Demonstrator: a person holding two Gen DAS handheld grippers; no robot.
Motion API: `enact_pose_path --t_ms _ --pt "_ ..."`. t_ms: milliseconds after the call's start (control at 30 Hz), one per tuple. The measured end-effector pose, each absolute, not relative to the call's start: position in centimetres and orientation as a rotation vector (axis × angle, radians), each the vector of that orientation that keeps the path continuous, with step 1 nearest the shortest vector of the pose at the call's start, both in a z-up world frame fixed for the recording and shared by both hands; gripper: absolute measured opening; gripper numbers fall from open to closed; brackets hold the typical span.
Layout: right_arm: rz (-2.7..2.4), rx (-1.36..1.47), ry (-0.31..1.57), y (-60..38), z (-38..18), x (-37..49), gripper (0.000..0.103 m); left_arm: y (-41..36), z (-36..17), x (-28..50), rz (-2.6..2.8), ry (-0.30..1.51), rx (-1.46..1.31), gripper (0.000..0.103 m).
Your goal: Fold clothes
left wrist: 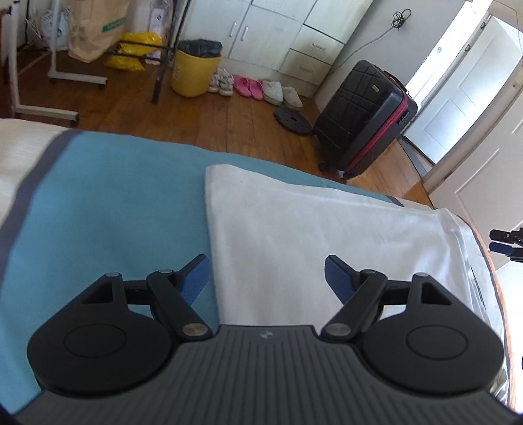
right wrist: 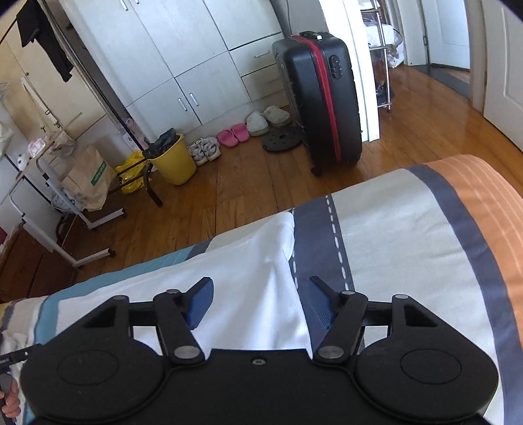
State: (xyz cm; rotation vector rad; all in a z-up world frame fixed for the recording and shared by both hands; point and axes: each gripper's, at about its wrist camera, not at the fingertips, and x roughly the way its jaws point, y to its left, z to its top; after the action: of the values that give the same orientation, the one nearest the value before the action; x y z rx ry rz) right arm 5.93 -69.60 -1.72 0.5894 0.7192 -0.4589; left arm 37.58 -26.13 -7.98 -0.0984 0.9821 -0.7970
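Striped bedding covers the bed [left wrist: 98, 202]. Both the left gripper [left wrist: 266, 278] and right gripper [right wrist: 261, 300] hover with fingers spread, grasping nothing. Between them lies the white garment [left wrist: 310, 229], its near part hidden behind the gripper bodies, long axis running left to right.

garment [left wrist: 313, 235] lies flat on the bed [left wrist: 108, 209], toward its far edge. beyond the bed, on the floor [left wrist: 209, 124]: bucket [left wrist: 193, 70] at left, shoes [left wrist: 255, 86] along the cupboard [left wrist: 271, 29], suitcase [left wrist: 366, 121] at right.
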Motion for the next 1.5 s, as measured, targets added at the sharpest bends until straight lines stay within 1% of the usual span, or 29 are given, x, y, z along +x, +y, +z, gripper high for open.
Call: enact_pose_path --t_ms 67,167,200,233,300,333,367,400,433,567,633,833,900,1000,1067,1167,1267,1300,1367,1433,1500 --pt "-0.441 0.547 0.745 -70.0 -2.4 7.1 0.069 -27.3 -9.4 38.2 -0.765 1.033 -0.097 0.075" --pt "-0.456 0.564 0.762 -70.9 -3.7 8.1 0.069 -28.6 -9.7 37.4 -0.694 1.006 -0.101 0.076" --pt "-0.465 0.583 0.765 -71.4 -4.3 8.3 0.069 -29.4 -9.7 37.0 -0.697 0.989 -0.058 0.068" --pt "-0.478 0.601 0.773 -71.9 -5.1 8.6 0.069 -29.9 -9.6 36.6 -0.706 0.973 -0.018 0.059" --pt "-0.505 0.635 0.789 -72.6 -6.9 9.0 0.068 -30.6 -9.4 35.7 -0.721 0.940 0.051 0.013" --pt "-0.522 0.632 0.780 -72.5 -7.4 9.1 0.054 -31.0 -9.3 35.3 -0.728 0.923 0.086 0.007" --pt "-0.539 0.622 0.766 -72.3 -7.9 9.2 0.044 -30.8 -9.1 35.2 -0.732 0.930 0.058 0.007" --pt "-0.538 0.599 0.749 -71.9 -8.1 9.4 0.010 -30.4 -8.8 35.1 -0.733 0.944 0.012 0.006" --pt "-0.526 0.586 0.727 -71.4 -8.1 9.5 0.004 -30.0 -8.5 35.0 -0.744 0.950 -0.038 0.006" --pt "-0.545 0.630 0.553 -69.1 -6.2 7.6 0.005 -28.5 -6.8 32.6 -0.797 0.916 -0.128 0.006" --pt "-0.514 0.657 0.500 -68.0 -4.9 6.0 0.005 -27.9 -5.8 30.8 -0.828 0.891 -0.137 0.006" --pt "-0.429 0.631 0.422 -62.7 0.1 -1.0 0.005 -24.1 -2.6 24.6 -0.926 0.836 -0.266 0.006" --pt "-0.443 0.607 0.382 -59.9 1.9 -4.6 0.005 -21.4 -2.4 22.0 -0.963 0.803 -0.349 0.006" --pt "-0.447 0.573 0.351 -56.6 3.5 -10.7 0.005 -17.4 -3.1 18.1 -0.971 0.826 -0.446 0.006" --pt "-0.506 0.522 0.360 -54.7 3.4 -15.0 0.005 -14.7 -3.8 15.3 -0.971 0.885 -0.536 0.006" --pt "-0.586 0.475 0.387 -52.3 2.4 -20.8 0.005 -12.2 -4.7 11.1 -0.940 1.033 -0.607 0.007" --pt "-0.598 0.543 0.439 -51.2 -0.6 -24.1 0.005 -10.7 -6.0 6.3 -0.930 1.020 -0.552 0.007" --pt "-0.602 0.565 0.457 -50.9 -1.6 -25.3 0.005 -10.5 -6.9 5.3 -0.916 1.042 -0.532 0.007" --pt "-0.610 0.610 0.492 -50.2 -3.7 -27.5 0.005 -9.8 -9.3 4.9 -0.916 1.106 -0.606 0.007" --pt "-0.611 0.640 0.500 -50.0 -4.6 -27.9 0.005 -9.2 -11.4 4.9 -0.903 1.159 -0.674 0.007" --pt "-0.613 0.660 0.489 -50.3 -4.6 -27.8 0.005 -8.8 -10.9 4.9 -0.911 1.119 -0.652 0.007"
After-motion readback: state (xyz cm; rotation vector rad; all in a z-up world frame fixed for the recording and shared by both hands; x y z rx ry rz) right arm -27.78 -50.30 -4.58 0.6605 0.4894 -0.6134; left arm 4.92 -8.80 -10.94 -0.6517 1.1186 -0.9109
